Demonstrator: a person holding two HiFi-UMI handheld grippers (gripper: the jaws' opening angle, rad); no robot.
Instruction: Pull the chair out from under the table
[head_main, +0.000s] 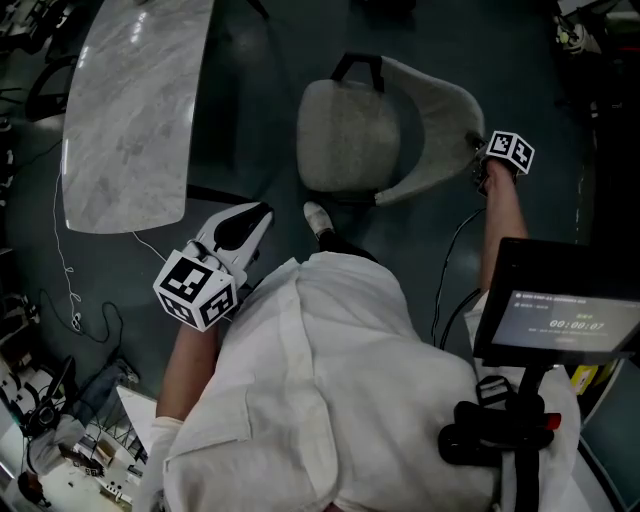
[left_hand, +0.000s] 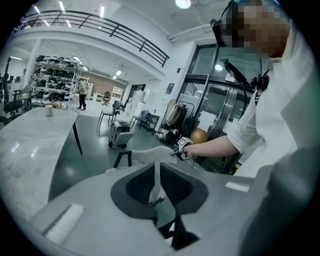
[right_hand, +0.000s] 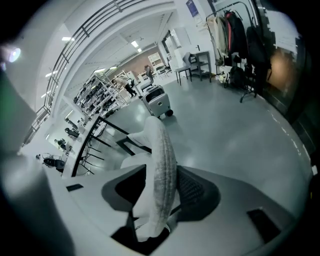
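The grey upholstered chair (head_main: 345, 135) stands on the dark floor to the right of the marble table (head_main: 130, 110), apart from it. My right gripper (head_main: 478, 155) is at the right end of the chair's curved backrest (head_main: 440, 120). In the right gripper view the backrest's rim (right_hand: 160, 160) runs between the jaws of that gripper (right_hand: 160, 192), with slack on the left side; it is open. My left gripper (head_main: 262, 212) hangs in front of the seat, touching nothing. Its jaws (left_hand: 156, 175) show only a thin slit with nothing in it. The left gripper view also shows the chair (left_hand: 145, 152).
A person's shoe (head_main: 318, 218) is just in front of the seat. A screen on a mount (head_main: 560, 315) hangs at the right. Cables (head_main: 70, 290) trail on the floor at the left. A wheeled case (right_hand: 157, 102) and more chairs stand farther off.
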